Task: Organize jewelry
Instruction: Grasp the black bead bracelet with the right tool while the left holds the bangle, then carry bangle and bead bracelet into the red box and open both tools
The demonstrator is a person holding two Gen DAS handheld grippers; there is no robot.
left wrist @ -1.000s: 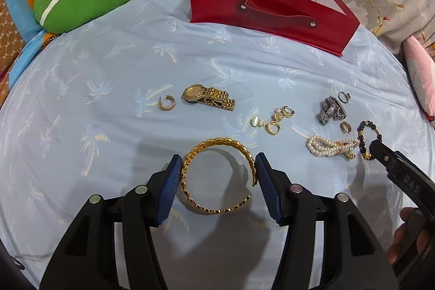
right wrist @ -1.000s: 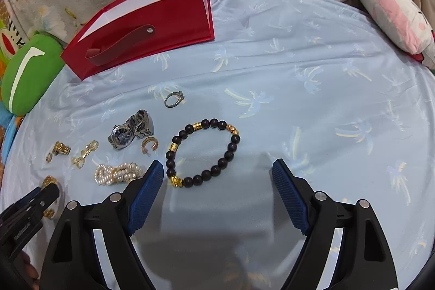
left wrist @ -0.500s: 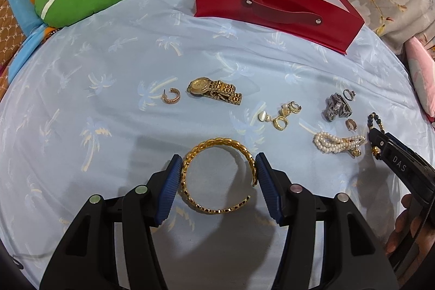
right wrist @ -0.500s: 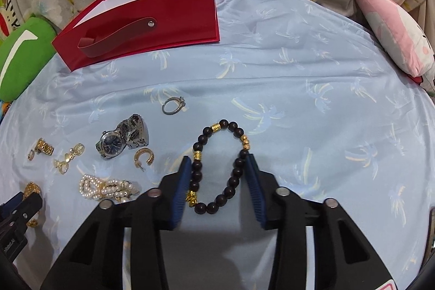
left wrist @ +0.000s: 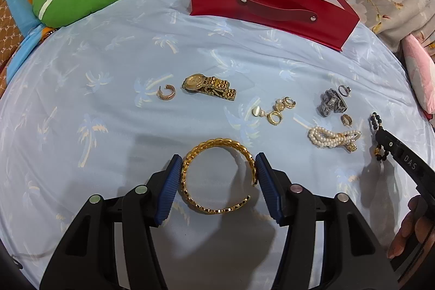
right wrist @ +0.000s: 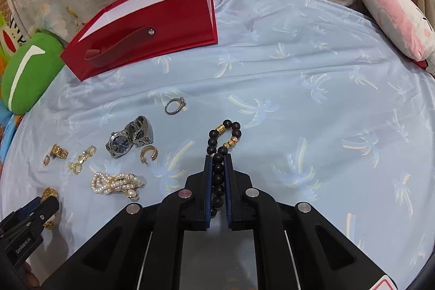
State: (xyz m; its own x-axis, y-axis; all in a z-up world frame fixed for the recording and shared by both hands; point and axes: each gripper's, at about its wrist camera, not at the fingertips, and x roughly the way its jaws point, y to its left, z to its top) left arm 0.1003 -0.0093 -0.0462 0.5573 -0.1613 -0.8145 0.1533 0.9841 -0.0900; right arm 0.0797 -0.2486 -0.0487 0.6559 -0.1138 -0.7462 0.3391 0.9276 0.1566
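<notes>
Bead bracelet pinched flat between the pads of the right gripper, jaws just closed down on it, dark beads stacked in a line between the blue pads and the gold-spacer end poking out toward 12 o'clock. Still lying on the blue cloth, not lifted. Gold bangle caught between the pads of the left gripper, jaws part-way apart and pressed on its left and right sides, also down on the cloth.

Step in hand, by the look of it: picking up, both pieces gripped, neither carried yet. Red box open at about 11 o'clock in the right wrist view, at 12 to 1 o'clock in the left wrist view, well apart from both grippers; probably the place to put things.

Left loose on the cloth: silver watch, silver ring, pearl bracelet, small gold earring, all around 9 to 11 o'clock of the right gripper; gold watch and another hoop earring at 11 to 12 o'clock of the left.

Next move calls for a straight lift, so the loose loop of beads clears the cloth without snagging or slipping, then a carry toward 11 o'clock over the ring and watch, high enough to clear the box wall before letting go. Same for the bangle: stiff and open-ended, likely to twist out if the grip slackens.
</notes>
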